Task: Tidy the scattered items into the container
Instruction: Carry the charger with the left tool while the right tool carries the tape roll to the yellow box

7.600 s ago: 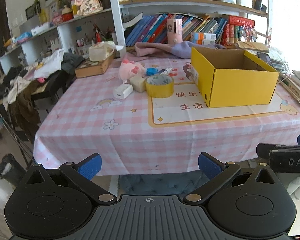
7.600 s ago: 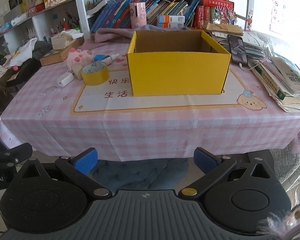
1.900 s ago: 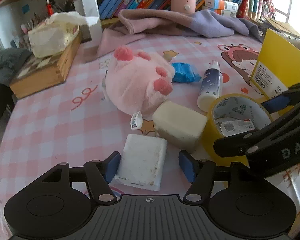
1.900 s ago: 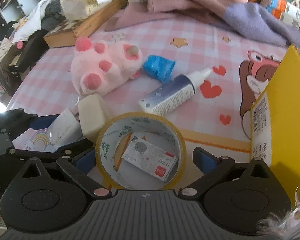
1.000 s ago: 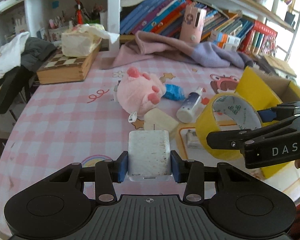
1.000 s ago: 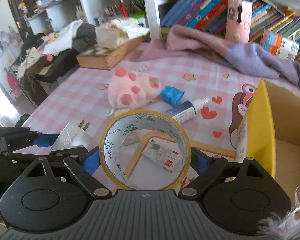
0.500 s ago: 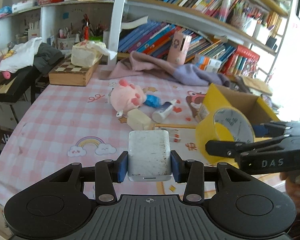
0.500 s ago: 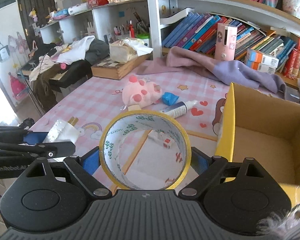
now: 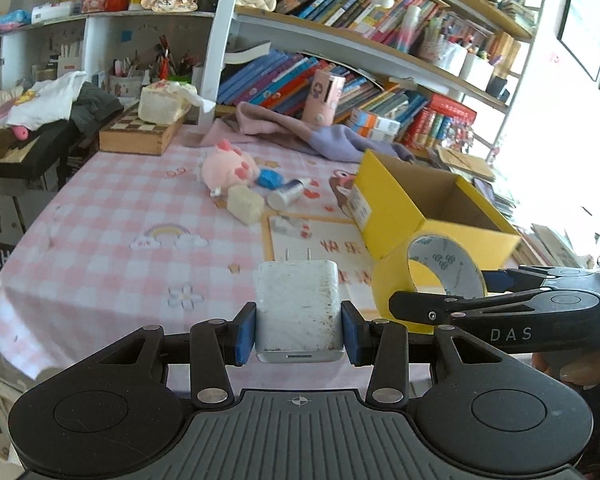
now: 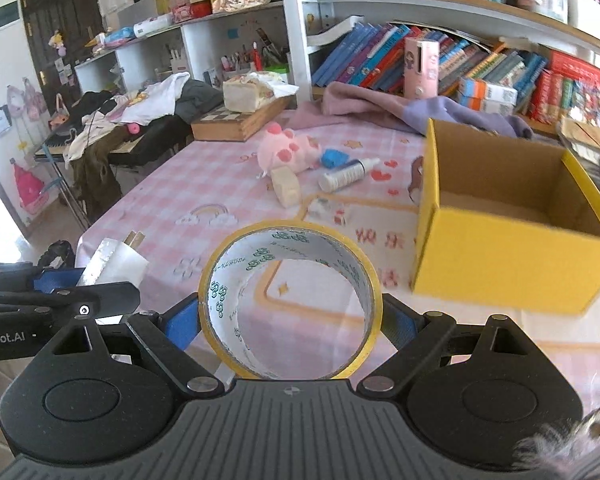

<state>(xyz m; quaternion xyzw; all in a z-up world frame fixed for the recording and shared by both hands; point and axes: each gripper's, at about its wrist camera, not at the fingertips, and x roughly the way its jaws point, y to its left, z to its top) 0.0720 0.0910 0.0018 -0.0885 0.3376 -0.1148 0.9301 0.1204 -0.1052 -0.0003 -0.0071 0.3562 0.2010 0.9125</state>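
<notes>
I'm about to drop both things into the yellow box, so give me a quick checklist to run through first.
1. Left gripper clamps white charger: ok.
2. Right gripper clamps yellow tape roll: ok.
3. Yellow box open on top, floor bare where visible: ok.
4. Either gripper above the box opening: not ok, both short of it.
5. Grippers clear of each other: ok, side by side.
6. Items remaining on table, pink plush included: ok.

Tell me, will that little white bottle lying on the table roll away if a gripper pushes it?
Probably, if pushed from the side: the bottle lies flat and looks round, so it would likely roll. It seems small and plastic, so likely light and stiff. The pink plush toy and blue packet close by might stop it rolling that way.
</notes>
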